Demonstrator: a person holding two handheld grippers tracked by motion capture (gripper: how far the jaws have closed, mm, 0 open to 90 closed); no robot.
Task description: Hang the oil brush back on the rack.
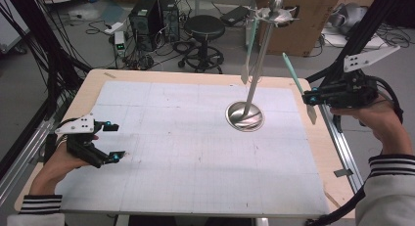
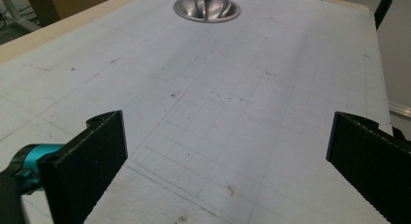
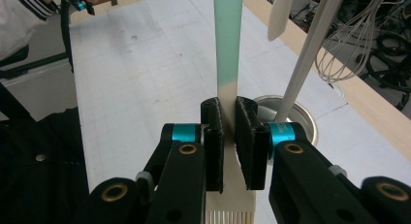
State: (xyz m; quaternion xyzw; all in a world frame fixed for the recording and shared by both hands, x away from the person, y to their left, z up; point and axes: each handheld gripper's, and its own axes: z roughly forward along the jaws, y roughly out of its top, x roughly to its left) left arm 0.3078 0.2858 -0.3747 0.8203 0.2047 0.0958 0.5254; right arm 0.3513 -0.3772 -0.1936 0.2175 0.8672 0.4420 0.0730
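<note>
The right hand-held gripper (image 1: 313, 97) is raised over the right edge of the table (image 1: 88, 91), and its jaws are clamped narrow on a basting brush (image 1: 296, 79) with a mint-green handle. In the right gripper view the two black pads (image 3: 250, 132) press on the cream neck of the brush from either side; the green handle rises straight ahead beyond the jaws, while the bristle head hangs out below them, toward the camera. From above, the brush sits tilted in the grip, its handle slanting up and away from the hand and its pale head pointing down past the jaws. Just ahead of this gripper and a little to one side stands a steel utensil stand (image 1: 244, 116), with a round dished base, a leaning pole and a hooked crown at the top. A pale spatula (image 1: 248, 55) hangs from that crown, near the pole and well apart from the held brush. A wire whisk (image 3: 346, 44) shows behind the pole in the right gripper view. The left hand-held gripper (image 1: 113, 141) lies low on the gridded mat at the near left of the table, its jaws spread wide with nothing between them. In the left gripper view only bare mat lies between its pads (image 2: 92, 161), and the stand's base (image 2: 207, 8) sits far ahead.
</note>
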